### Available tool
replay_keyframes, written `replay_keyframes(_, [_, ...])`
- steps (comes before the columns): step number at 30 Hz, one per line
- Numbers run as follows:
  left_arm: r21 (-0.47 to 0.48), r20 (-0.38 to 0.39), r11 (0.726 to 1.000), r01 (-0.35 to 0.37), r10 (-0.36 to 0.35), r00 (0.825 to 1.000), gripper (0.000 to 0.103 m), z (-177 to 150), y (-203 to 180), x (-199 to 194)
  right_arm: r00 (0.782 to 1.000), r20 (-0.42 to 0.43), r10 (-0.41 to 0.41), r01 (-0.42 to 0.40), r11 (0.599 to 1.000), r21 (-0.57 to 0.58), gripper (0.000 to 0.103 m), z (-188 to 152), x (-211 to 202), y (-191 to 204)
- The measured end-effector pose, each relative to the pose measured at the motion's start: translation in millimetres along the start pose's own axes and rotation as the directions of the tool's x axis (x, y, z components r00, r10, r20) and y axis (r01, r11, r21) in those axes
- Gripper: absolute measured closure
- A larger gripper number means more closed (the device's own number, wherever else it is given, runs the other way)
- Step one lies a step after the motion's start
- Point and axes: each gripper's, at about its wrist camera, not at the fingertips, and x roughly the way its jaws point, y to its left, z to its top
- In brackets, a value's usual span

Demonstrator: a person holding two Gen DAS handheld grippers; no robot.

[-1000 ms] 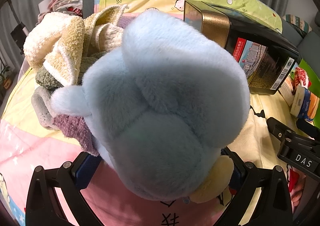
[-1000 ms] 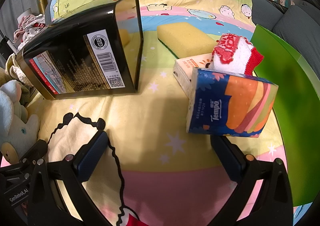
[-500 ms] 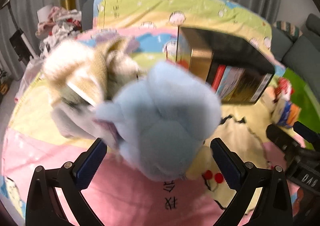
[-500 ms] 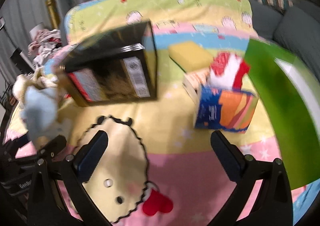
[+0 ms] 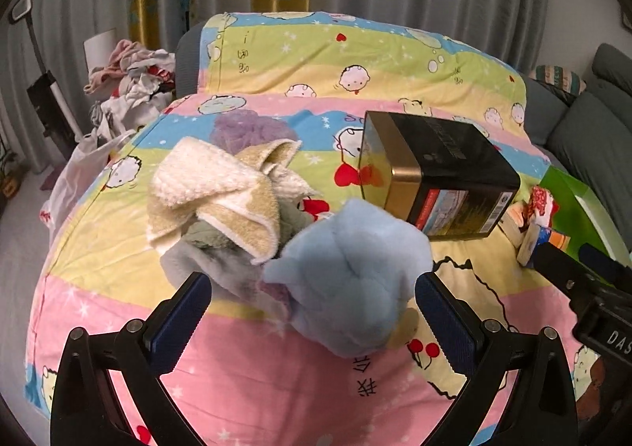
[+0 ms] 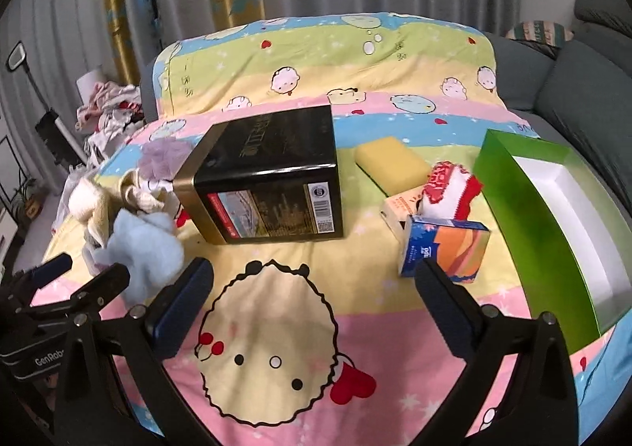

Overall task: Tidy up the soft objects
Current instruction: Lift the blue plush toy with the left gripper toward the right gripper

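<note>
A pale blue plush toy point(image 5: 351, 272) lies on the patterned blanket against a heap of towels point(image 5: 221, 201), also seen as the plush toy point(image 6: 146, 248) at the left of the right wrist view. My left gripper point(image 5: 312, 311) hovers open above and behind the toy, fingers clear of it. My right gripper point(image 6: 312, 300) is open over a cartoon print, holding nothing. A yellow sponge point(image 6: 391, 165), a red-and-white knit item point(image 6: 450, 189) and a tissue pack point(image 6: 442, 252) lie to the right.
A black and gold box point(image 5: 438, 181) lies on its side mid-blanket. A green open box point(image 6: 553, 224) stands at the right edge. A purple pouf point(image 5: 249, 130) sits behind the towels. Clothes pile point(image 5: 134, 86) at far left, grey sofa at right.
The left gripper has let go of the blue plush toy and pulled back and up. The right gripper has also drawn back, so more of the blanket shows.
</note>
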Motion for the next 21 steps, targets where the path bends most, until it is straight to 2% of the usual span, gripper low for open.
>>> replay_keyframes(5, [-0.045, -0.005, 0.999, 0.011, -0.011, 1.000, 0.000, 3.0, 15.5, -1.8, 1.000, 0.014, -0.006, 0.006, 1.000, 0.028, 0.008, 3.5, -7.4, -1.9])
replay_keyframes(8, [-0.078, -0.019, 0.997, 0.029, -0.031, 0.999, 0.000, 3.1, 26.1, -0.9, 0.999, 0.013, 0.045, -0.045, 0.998, 0.045, 0.010, 4.9, -8.5, 0.6])
replay_keyframes(12, [-0.119, -0.001, 0.990, 0.072, -0.072, 0.997, 0.000, 3.8, 38.0, -3.0, 0.998, 0.009, 0.068, -0.068, 0.996, 0.052, 0.018, 8.2, -10.2, 8.5])
replay_keyframes(15, [-0.124, 0.009, 0.990, 0.070, -0.070, 0.998, 0.000, 6.8, 43.4, -5.3, 0.998, 0.008, 0.056, -0.056, 0.997, 0.056, 0.026, 11.9, -10.2, 18.3])
replay_keyframes(21, [-0.164, -0.020, 0.984, 0.067, -0.071, 0.997, 0.000, 8.0, 60.1, -0.2, 0.993, -0.033, 0.116, -0.114, 0.992, 0.052, 0.026, 20.9, -5.6, 39.8])
